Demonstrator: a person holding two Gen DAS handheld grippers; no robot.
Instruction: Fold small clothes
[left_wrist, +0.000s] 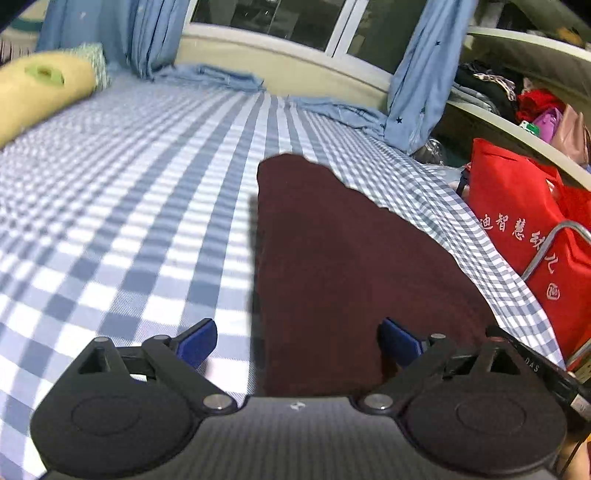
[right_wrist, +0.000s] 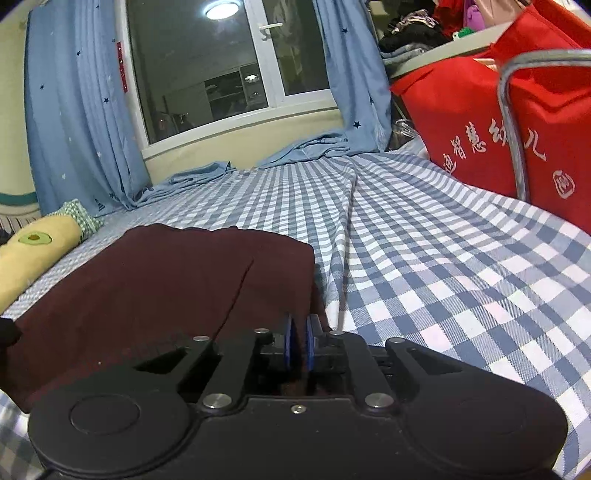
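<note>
A dark maroon garment (left_wrist: 343, 266) lies on the blue-and-white checked bed sheet (left_wrist: 129, 192). My left gripper (left_wrist: 297, 343) is open, its blue pads wide apart, hovering above the garment's left edge; the right pad is over the cloth and the left pad over the sheet. In the right wrist view the same garment (right_wrist: 159, 288) lies spread to the left. My right gripper (right_wrist: 300, 343) is shut on the garment's near right edge, with cloth between the blue pads.
A yellow pillow with an avocado print (left_wrist: 40, 88) lies at the far left of the bed. A red bag with white characters (right_wrist: 491, 122) and a metal frame (right_wrist: 511, 122) stand at the bed's right edge. Blue curtains (right_wrist: 77, 122) and a window are behind.
</note>
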